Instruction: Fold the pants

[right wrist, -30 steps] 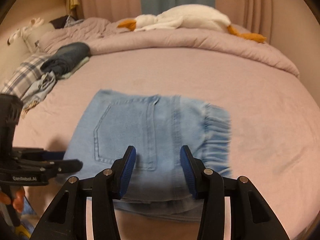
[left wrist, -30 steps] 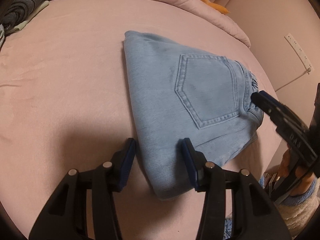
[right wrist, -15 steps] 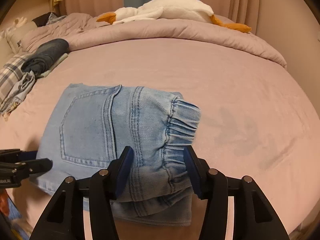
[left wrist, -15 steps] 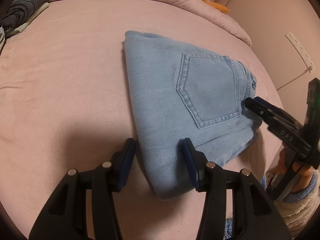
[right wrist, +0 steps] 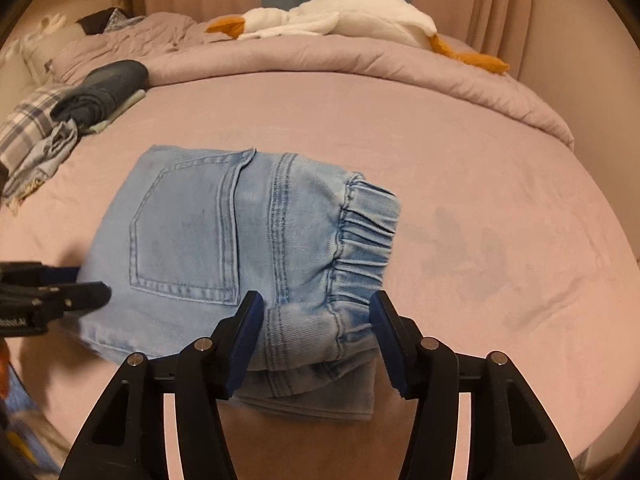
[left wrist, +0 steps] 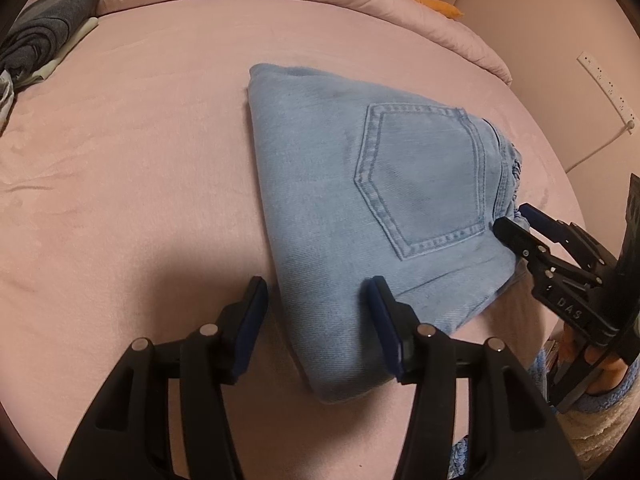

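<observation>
Your left tool [left wrist: 318, 322] has its fingers spread wide, released, with nothing between them; they sit low over the near corner of the folded jeans [left wrist: 384, 216], one pad [left wrist: 252, 320] over the pink bed sheet [left wrist: 120, 168] and the other over the denim. Your right tool [right wrist: 316, 340] is spread just as wide and grips nothing; its pads straddle the near edge of the jeans by the gathered elastic waistband [right wrist: 366, 240]. In the left wrist view, that right tool [left wrist: 512, 224] shows at the right edge of the jeans, its tips at the waistband end, and whether they touch the cloth cannot be told.

The jeans lie on the bed as a thick folded bundle, back pocket [left wrist: 424, 184] facing up, near the edge of the mattress closest to you. Far off on the left sits a pile of folded clothes [right wrist: 100, 92], and a white stuffed goose [right wrist: 340, 20] lies across the rumpled comforter [right wrist: 360, 60] at the back.
</observation>
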The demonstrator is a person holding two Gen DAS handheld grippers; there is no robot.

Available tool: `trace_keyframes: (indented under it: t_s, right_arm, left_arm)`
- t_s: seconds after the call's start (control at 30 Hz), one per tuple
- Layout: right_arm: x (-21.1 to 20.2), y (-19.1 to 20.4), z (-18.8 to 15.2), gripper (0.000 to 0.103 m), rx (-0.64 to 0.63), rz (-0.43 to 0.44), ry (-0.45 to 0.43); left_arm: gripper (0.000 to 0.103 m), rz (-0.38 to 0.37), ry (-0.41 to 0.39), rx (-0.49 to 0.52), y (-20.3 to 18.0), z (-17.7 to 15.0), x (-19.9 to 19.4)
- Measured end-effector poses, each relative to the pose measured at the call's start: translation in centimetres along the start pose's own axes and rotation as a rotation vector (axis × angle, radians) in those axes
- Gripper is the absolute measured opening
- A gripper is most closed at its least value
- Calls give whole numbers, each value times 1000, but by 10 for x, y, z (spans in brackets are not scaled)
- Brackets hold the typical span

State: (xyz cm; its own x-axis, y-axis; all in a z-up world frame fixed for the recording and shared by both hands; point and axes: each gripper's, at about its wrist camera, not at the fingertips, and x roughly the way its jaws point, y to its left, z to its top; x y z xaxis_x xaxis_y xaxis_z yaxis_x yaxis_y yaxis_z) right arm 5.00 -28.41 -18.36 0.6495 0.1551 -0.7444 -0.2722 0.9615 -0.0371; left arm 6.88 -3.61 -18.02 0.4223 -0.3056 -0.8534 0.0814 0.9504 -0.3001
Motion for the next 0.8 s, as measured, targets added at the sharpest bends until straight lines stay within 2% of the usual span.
trace_keyframes:
  t_s: [0.2,0.27,0.33,0.43,0.5,0.7,0.8]
  right_arm:
    - [-11,-16,5,57,57,84,-7]
    - [-17,-28,6,57,117,149,-20]
    - [-17,-45,5,57,204,218,-21]
    - [-6,-72,0,70,337,295,17]
    - [1,-84,-5,70,399,345,38]
    - [16,-96,-19,71,512,405,98]
    - [24,-93,-18,76,520,414,122]
  left_arm:
    - [53,27,-21,7,-2,2,-4]
    - [61,10,-24,-17,1,5,-3]
    - [65,-14,-27,-45,4,8,-3]
    - [65,-32,-30,-54,4,12,-2]
    - [65,-27,-27,-53,2,13,-1]
    - [65,-24,-12,-53,2,17,7]
    - [65,-26,-10,-54,2,18,9]
